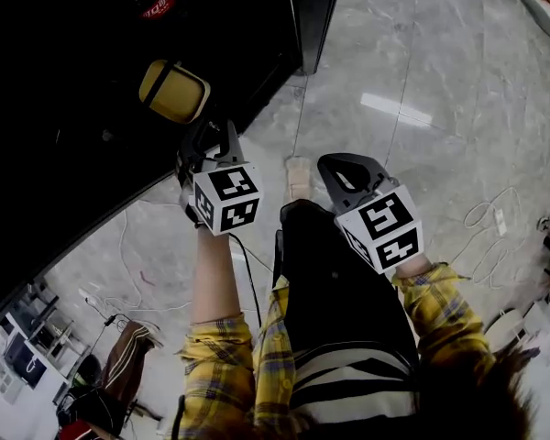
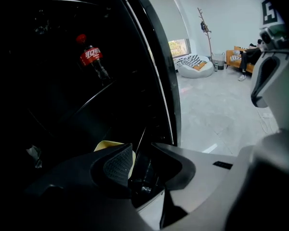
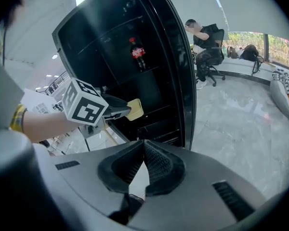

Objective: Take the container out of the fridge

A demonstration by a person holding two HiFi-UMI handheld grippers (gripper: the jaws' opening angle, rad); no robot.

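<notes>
1. The left gripper (image 2: pixel 140 159) grips the edge of the yellow container (image 1: pixel 173 91), just at the fridge (image 3: pixel 149 42) opening.
2. The right gripper (image 3: pixel 143 152) is closed and empty, well apart.
3. The bottle's (image 2: pixel 92 57) red label is unreadable.

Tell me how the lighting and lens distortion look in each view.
Head view: fridge interior nearly black, only the yellow container stands out; glare streak on the floor. Left gripper view: interior underexposed, the cola bottle readable, window overexposed. Right gripper view: fisheye bows the fridge's edges, corners vignetted black.
</notes>
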